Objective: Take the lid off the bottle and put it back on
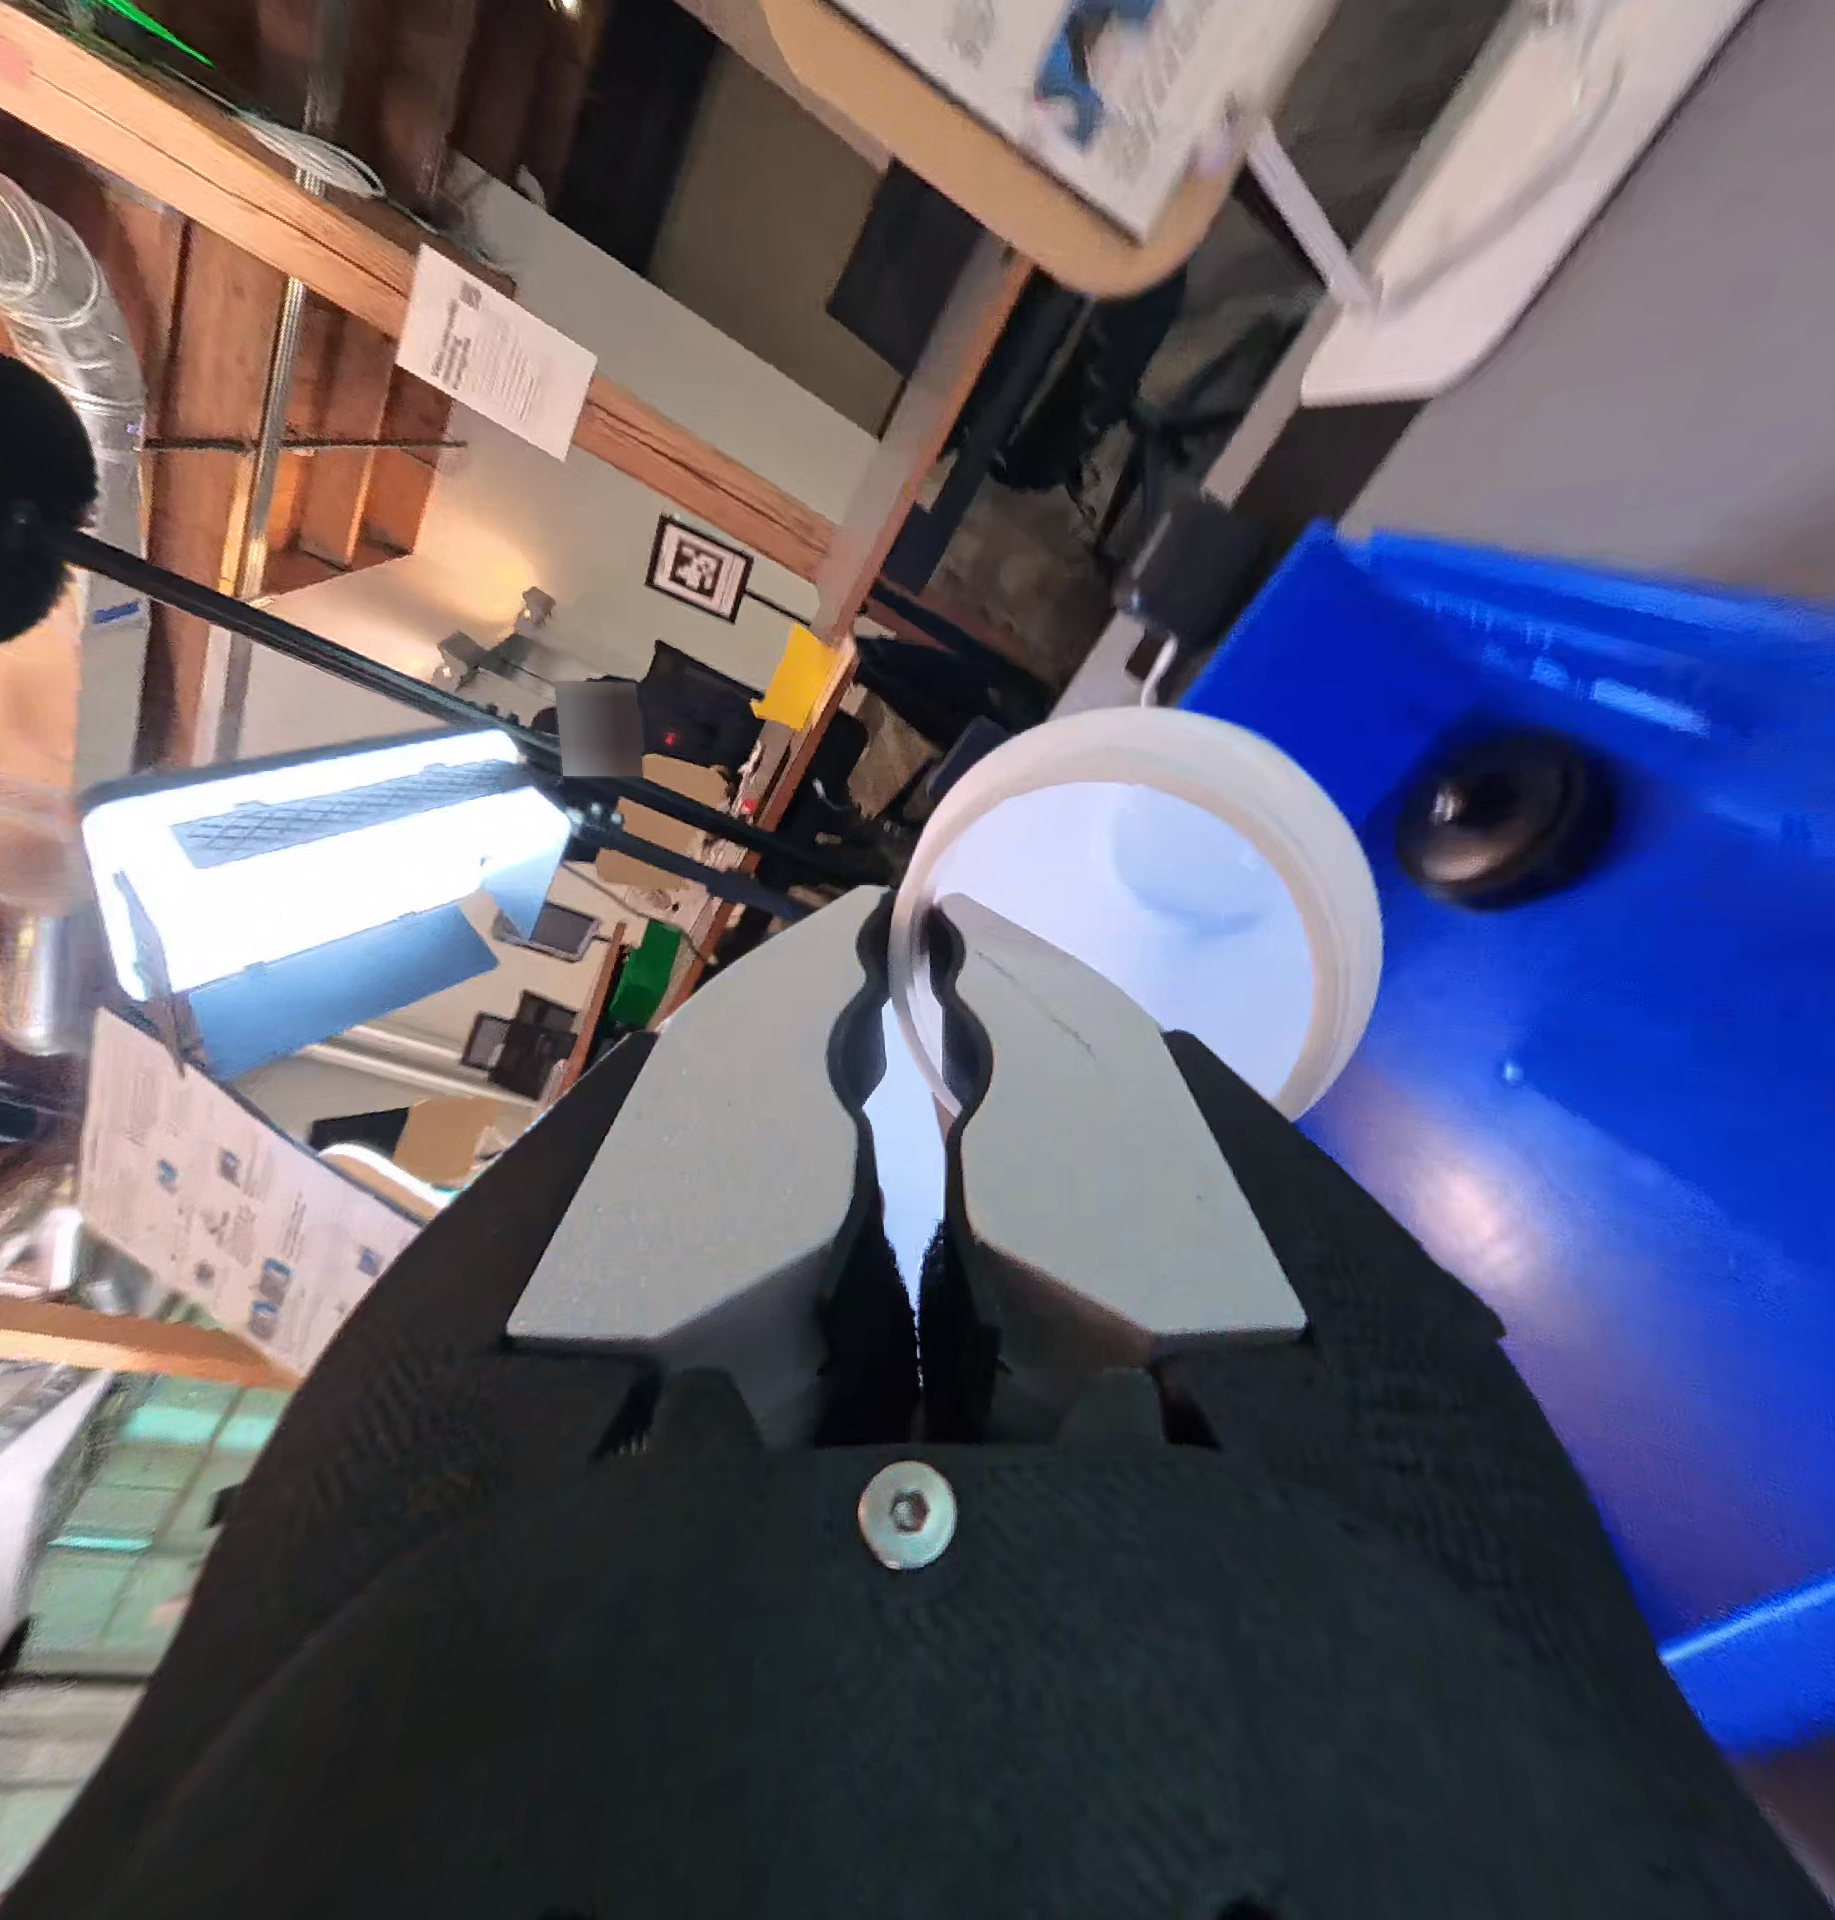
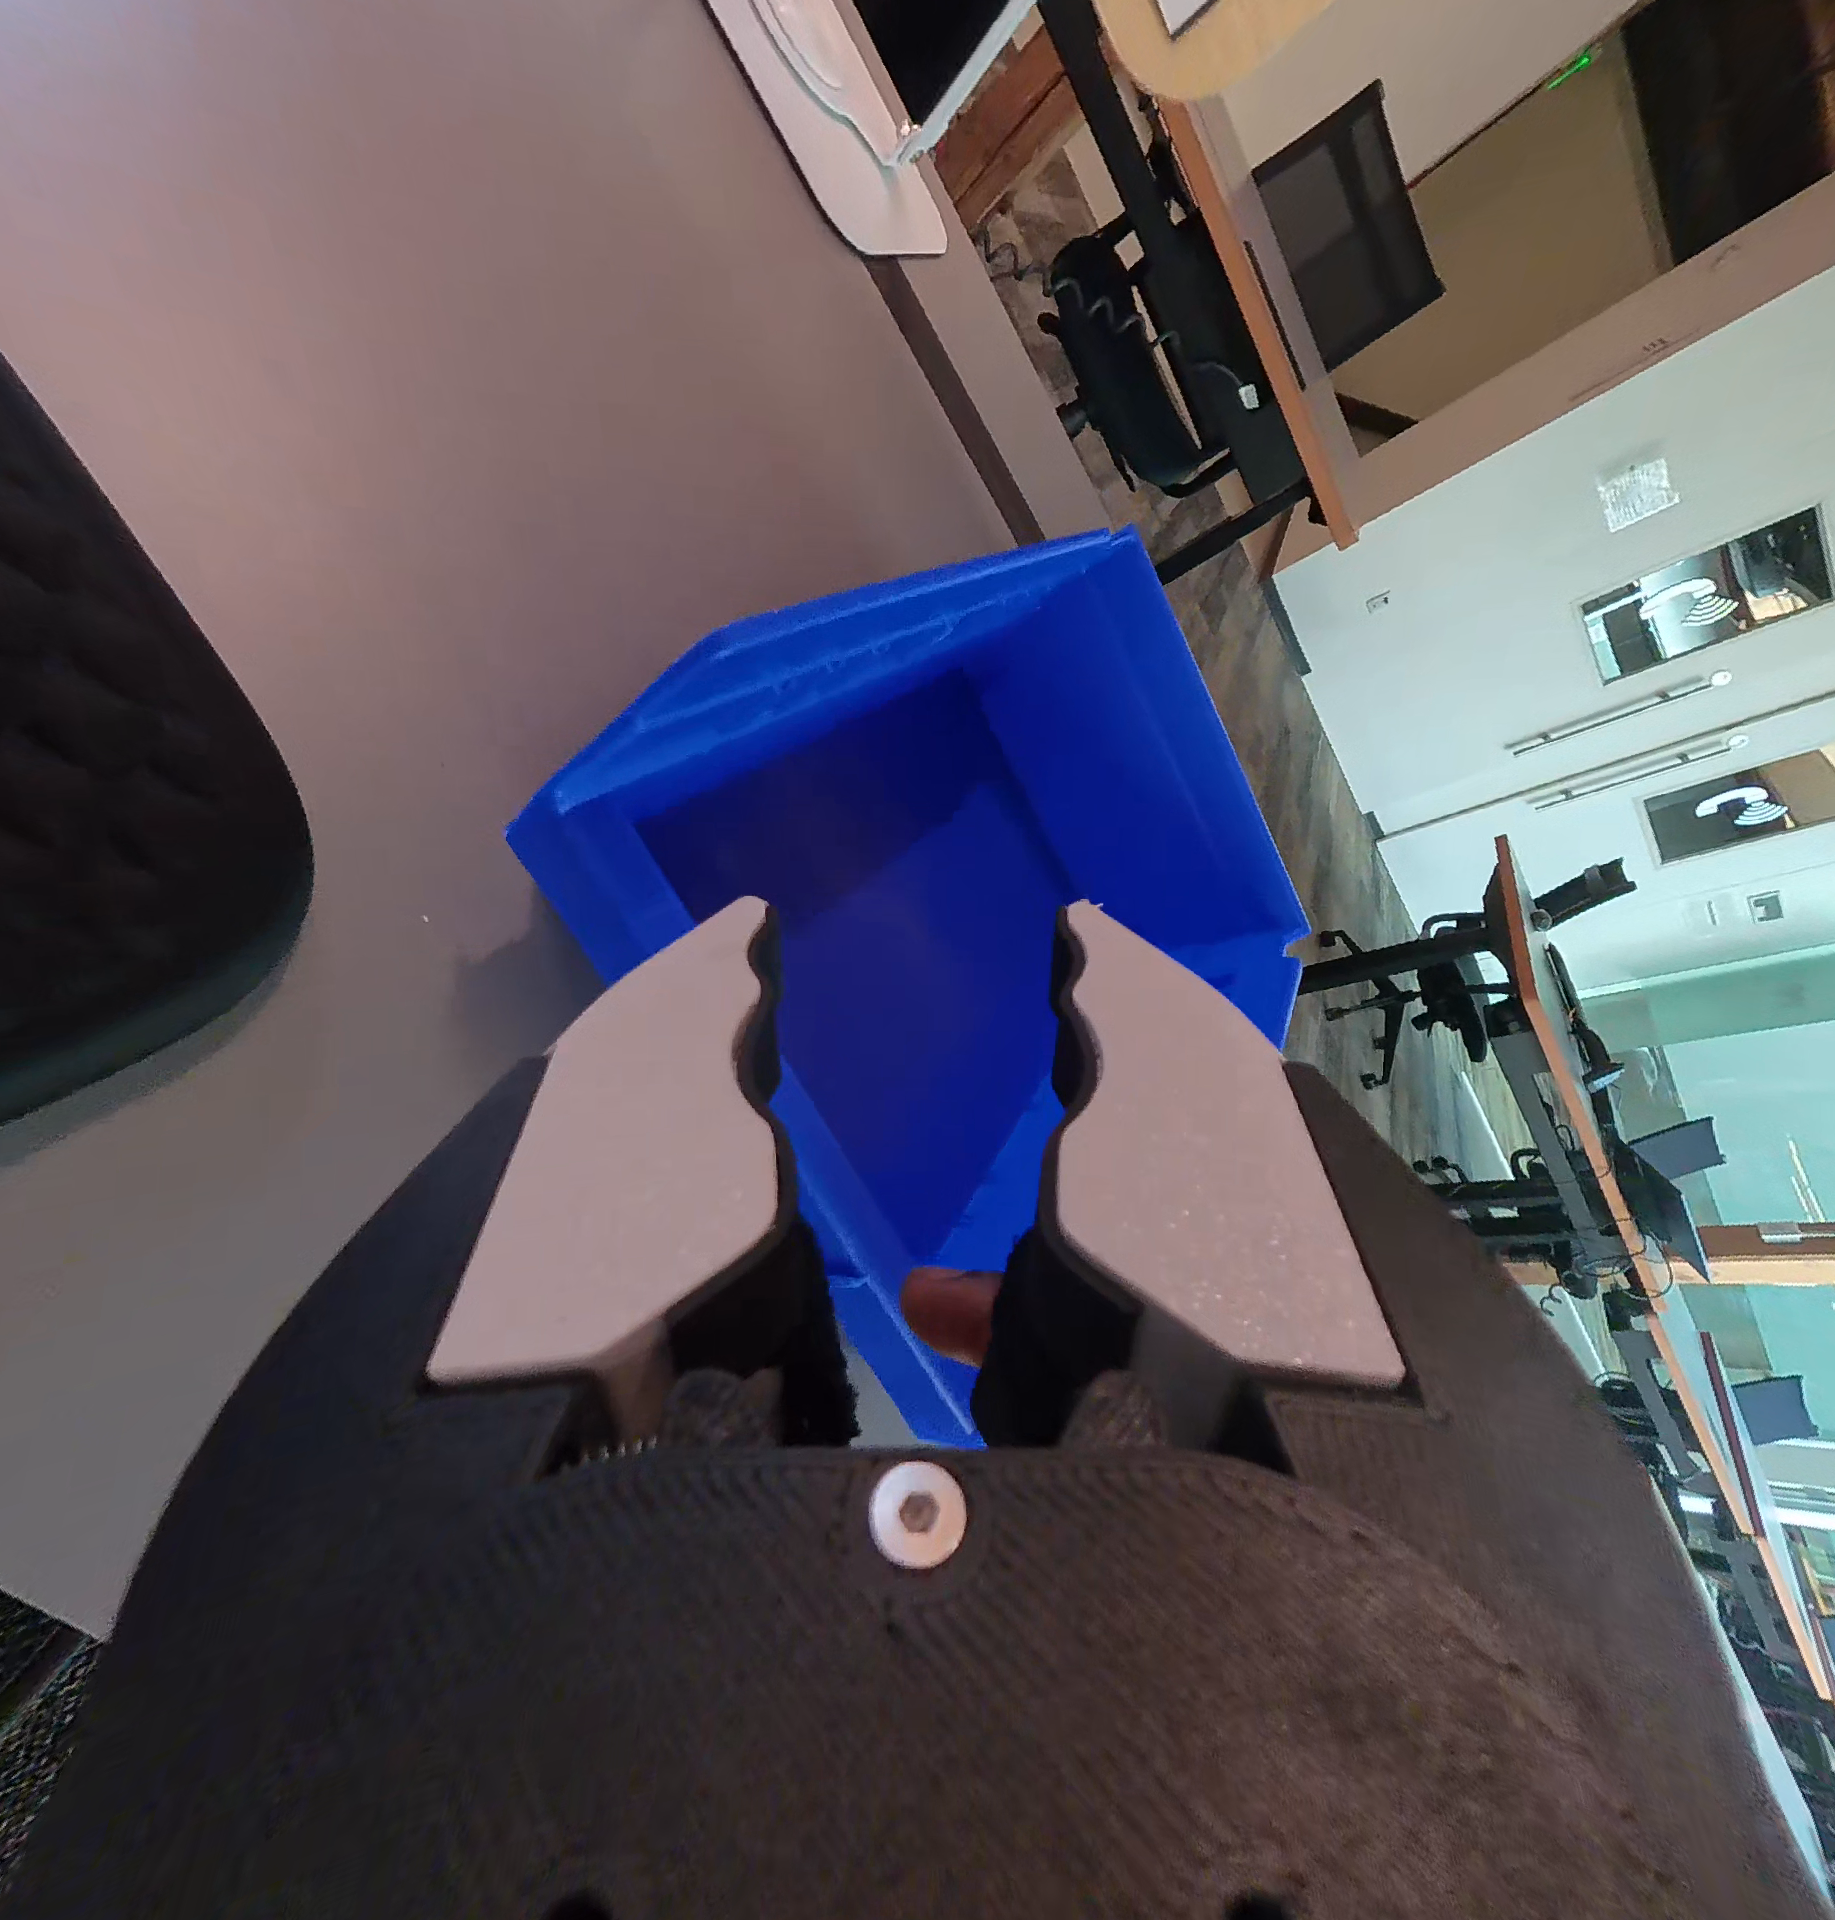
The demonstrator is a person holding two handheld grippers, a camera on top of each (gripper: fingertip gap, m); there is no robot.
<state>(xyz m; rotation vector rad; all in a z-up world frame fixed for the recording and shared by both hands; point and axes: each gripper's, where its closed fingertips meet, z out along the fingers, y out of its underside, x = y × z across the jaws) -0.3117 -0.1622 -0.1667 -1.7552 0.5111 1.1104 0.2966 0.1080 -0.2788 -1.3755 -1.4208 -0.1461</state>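
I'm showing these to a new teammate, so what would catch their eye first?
The bright blue bin on the grey table, straight ahead of the open right gripper, jumps out first. Next comes the white lid, its rim pinched by the left gripper and held in front of that bin. No bottle shows in either view.

Around you sits a grey table point(image 2: 456, 436) in an open office: black chairs point(image 2: 1136, 364) at wood-edged desks point(image 2: 1297, 416), white walls point(image 2: 1515, 540) with small windows point(image 2: 1713, 613), timber beams point(image 1: 269, 229) overhead, and a bright light panel point(image 1: 321, 831) glowing on a stand.
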